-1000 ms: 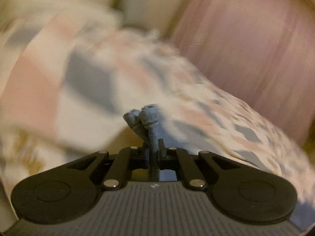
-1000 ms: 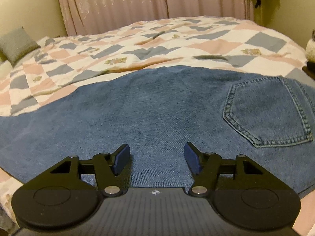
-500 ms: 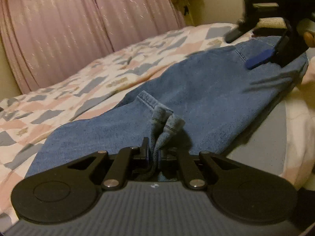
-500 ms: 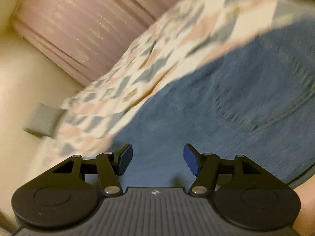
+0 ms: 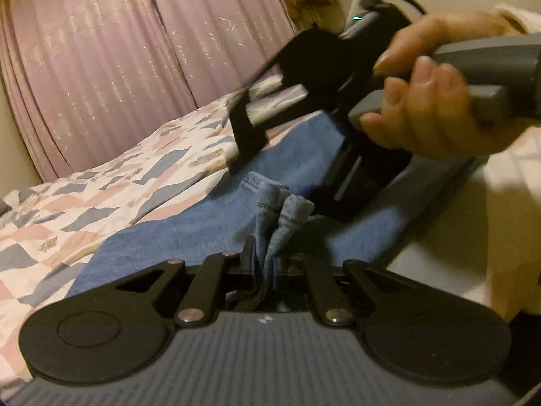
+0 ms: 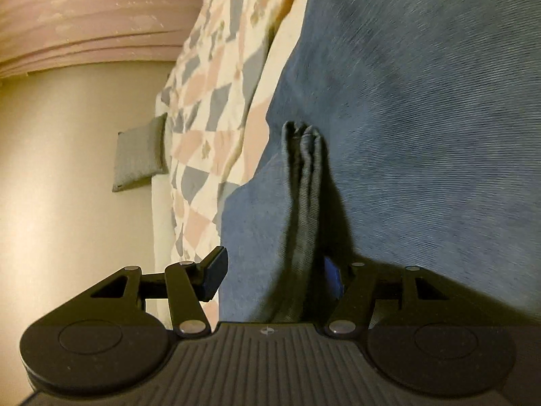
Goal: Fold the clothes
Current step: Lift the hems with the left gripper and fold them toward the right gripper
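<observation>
Blue jeans [image 5: 189,226] lie spread on a patchwork quilt. My left gripper [image 5: 263,264] is shut on a bunched hem of the jeans [image 5: 284,213], which sticks up between its fingers. In the left wrist view the right gripper [image 5: 304,108] and the hand holding it hover just beyond, over the denim. In the right wrist view the camera is rolled sideways. My right gripper [image 6: 274,272] is open, its jaws on either side of a raised fold of the jeans [image 6: 304,182]. The broad denim [image 6: 422,118] fills the right of that view.
The quilt [image 5: 67,209] has pink, grey and cream patches. Pink curtains [image 5: 135,54] hang behind the bed. A grey cushion [image 6: 138,152] lies at the bed's edge by a cream wall [image 6: 61,186].
The right gripper rolled sideways and came in close to the left gripper, so a denim fold now stands between its open jaws. The left gripper still holds the hem.
</observation>
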`<act>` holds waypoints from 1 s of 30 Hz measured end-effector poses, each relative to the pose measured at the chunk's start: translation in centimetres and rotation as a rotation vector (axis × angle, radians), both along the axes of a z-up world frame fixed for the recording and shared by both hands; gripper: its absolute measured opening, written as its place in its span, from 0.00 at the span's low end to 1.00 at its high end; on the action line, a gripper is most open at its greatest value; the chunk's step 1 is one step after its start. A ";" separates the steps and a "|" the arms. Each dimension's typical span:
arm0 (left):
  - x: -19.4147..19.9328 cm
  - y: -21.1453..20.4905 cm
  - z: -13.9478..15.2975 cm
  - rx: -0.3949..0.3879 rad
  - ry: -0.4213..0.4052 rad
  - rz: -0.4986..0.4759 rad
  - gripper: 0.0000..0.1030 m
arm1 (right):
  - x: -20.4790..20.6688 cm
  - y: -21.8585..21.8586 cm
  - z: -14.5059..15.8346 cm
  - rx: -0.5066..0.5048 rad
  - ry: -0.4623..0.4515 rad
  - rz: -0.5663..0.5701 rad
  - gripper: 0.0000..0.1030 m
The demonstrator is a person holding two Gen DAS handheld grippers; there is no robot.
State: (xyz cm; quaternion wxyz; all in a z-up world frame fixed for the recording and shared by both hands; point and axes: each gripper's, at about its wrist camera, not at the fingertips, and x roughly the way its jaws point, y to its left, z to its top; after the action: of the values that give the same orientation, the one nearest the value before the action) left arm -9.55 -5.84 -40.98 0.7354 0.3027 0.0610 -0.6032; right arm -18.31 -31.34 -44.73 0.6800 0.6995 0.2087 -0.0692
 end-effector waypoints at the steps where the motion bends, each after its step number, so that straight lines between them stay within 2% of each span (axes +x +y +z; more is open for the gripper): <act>1: 0.1 0.6 0.4 -0.006 0.004 -0.009 0.13 | 0.4 0.2 -0.3 -0.014 0.026 0.006 0.21; 2: 0.1 1.5 0.9 -0.024 0.025 -0.024 0.14 | 0.7 0.3 -0.5 -0.032 0.061 0.012 0.15; 4: 0.4 3.5 1.8 -0.049 0.060 -0.039 0.14 | 0.6 0.7 -0.9 -0.038 0.063 -0.003 0.11; 8: 1.7 5.8 1.7 -0.030 0.020 0.066 0.13 | 0.3 0.7 1.1 -0.069 -0.012 -0.049 0.11; 11: 4.0 5.2 1.1 0.002 -0.006 0.197 0.13 | 1.1 0.3 3.6 -0.104 -0.067 -0.053 0.11; 13: 5.3 4.0 0.8 0.019 -0.034 0.250 0.13 | 1.8 0.0 5.1 -0.119 -0.096 -0.054 0.11; 15: 6.0 2.9 0.6 0.026 -0.054 0.262 0.13 | 2.4 -0.2 6.7 -0.133 -0.132 -0.061 0.11; 20: 7.0 0.0 -0.6 0.081 -0.092 0.217 0.14 | 4.2 -0.9 9.5 -0.133 -0.198 -0.057 0.11; 22: 6.9 -0.4 -0.7 0.081 -0.090 0.236 0.15 | 5.2 -1.1 10.8 -0.142 -0.205 -0.050 0.11; 26: 6.1 0.1 -1.1 0.074 -0.116 0.333 0.16 | 7.6 -0.7 13.7 -0.168 -0.220 -0.018 0.11; 30: 6.0 2.2 -0.4 0.025 -0.190 0.484 0.16 | 9.1 0.2 16.9 -0.237 -0.186 0.007 0.11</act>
State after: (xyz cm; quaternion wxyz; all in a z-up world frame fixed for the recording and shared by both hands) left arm -3.60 -3.60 -41.42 0.8569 0.3438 0.0695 -0.3778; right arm -9.21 -31.13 -27.79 0.7745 0.6170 0.1373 -0.0259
